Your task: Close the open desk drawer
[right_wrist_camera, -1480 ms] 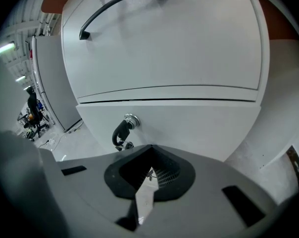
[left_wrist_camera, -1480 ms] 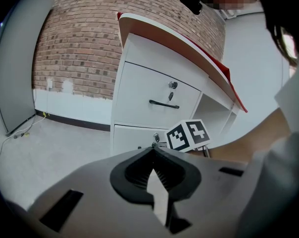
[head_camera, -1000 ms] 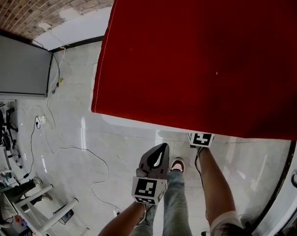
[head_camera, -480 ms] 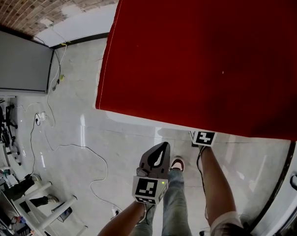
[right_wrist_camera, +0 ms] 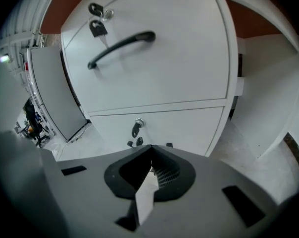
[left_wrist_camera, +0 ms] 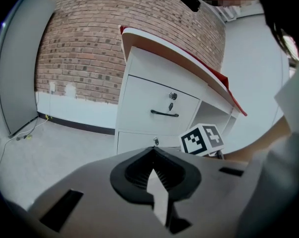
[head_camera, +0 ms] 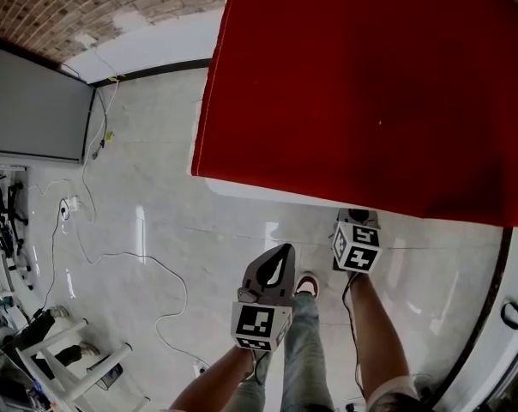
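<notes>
The white desk has a red top [head_camera: 370, 93] and a drawer stack. The upper drawer [right_wrist_camera: 154, 63] carries a black bar handle [right_wrist_camera: 121, 46] and a key in its lock [right_wrist_camera: 97, 19]; its front looks about level with the lower drawer [right_wrist_camera: 184, 128], with a dark gap along its right edge. My right gripper [right_wrist_camera: 150, 148] is shut and empty, close in front of the lower drawer's lock [right_wrist_camera: 136, 128]. In the head view, the right gripper [head_camera: 356, 230] sits just below the desk's edge. My left gripper [head_camera: 280, 254] hangs farther back, shut and empty [left_wrist_camera: 152, 151], facing the drawers [left_wrist_camera: 159, 110].
Black and white cables [head_camera: 113, 256] trail over the pale tiled floor at the left. A grey panel [head_camera: 32, 110] leans by the brick wall [left_wrist_camera: 80, 43]. White stand legs [head_camera: 70, 359] lie at the lower left. The person's shoe [head_camera: 308, 287] is between the grippers.
The right gripper has come back out from under the desk's edge, so its marker cube shows whole. The head view has shifted, with the desk now farther right. The left gripper has kept its place.
</notes>
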`<state>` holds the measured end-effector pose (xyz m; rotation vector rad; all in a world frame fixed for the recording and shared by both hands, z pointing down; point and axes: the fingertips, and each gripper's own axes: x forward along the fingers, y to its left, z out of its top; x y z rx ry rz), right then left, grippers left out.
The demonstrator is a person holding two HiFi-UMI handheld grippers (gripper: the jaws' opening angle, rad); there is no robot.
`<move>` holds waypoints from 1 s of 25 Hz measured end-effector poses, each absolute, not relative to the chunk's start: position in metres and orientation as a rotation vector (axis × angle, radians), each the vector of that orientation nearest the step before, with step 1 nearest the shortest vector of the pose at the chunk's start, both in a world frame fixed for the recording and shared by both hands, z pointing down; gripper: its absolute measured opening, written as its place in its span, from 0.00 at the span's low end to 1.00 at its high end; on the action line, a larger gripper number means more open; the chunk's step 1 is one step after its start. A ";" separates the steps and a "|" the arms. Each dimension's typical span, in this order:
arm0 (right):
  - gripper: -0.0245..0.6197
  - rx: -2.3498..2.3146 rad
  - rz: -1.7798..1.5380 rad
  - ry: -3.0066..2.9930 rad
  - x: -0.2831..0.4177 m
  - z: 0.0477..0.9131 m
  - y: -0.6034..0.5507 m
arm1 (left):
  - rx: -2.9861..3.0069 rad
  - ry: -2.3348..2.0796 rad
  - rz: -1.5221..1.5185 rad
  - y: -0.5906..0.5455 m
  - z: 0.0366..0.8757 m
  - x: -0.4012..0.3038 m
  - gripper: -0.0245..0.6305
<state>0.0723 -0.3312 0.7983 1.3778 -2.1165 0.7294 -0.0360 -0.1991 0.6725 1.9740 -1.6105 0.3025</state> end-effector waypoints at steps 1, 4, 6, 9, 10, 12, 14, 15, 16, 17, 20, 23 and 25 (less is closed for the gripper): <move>0.04 1.378 0.735 -2.121 0.073 0.791 -0.323 | 1.985 -1.609 0.302 -0.198 0.665 -0.036 0.05; 0.04 1.367 0.727 -2.138 0.073 0.769 -0.298 | 2.029 -1.606 0.291 -0.197 0.639 -0.035 0.05; 0.04 1.370 0.722 -2.152 0.074 0.751 -0.282 | 2.058 -1.608 0.286 -0.193 0.620 -0.036 0.05; 0.04 1.384 0.731 -2.177 0.075 0.720 -0.254 | 2.081 -1.616 0.279 -0.181 0.594 -0.041 0.05; 0.04 1.390 0.741 -2.185 0.075 0.708 -0.243 | 2.082 -1.616 0.275 -0.174 0.585 -0.043 0.05; 0.04 1.410 0.761 -2.201 0.076 0.683 -0.224 | 2.081 -1.611 0.268 -0.160 0.569 -0.046 0.05; 0.04 1.442 0.766 -2.224 0.077 0.654 -0.213 | 2.094 -1.604 0.267 -0.149 0.554 -0.047 0.05; 0.04 1.463 0.762 -2.236 0.079 0.639 -0.210 | 2.107 -1.600 0.265 -0.145 0.545 -0.047 0.05; 0.04 1.485 0.760 -2.245 0.080 0.622 -0.206 | 2.120 -1.598 0.263 -0.140 0.536 -0.047 0.05; 0.04 1.502 0.763 -2.251 0.080 0.606 -0.200 | 2.128 -1.595 0.261 -0.133 0.526 -0.048 0.05; 0.04 1.507 0.768 -2.263 0.076 0.564 -0.170 | 2.125 -1.585 0.235 -0.106 0.491 -0.048 0.05; 0.04 1.492 0.750 -2.293 0.068 0.522 -0.147 | 2.130 -1.570 0.214 -0.087 0.459 -0.047 0.05; 0.04 1.482 0.731 -2.320 0.062 0.496 -0.136 | 2.147 -1.570 0.225 -0.082 0.441 -0.045 0.05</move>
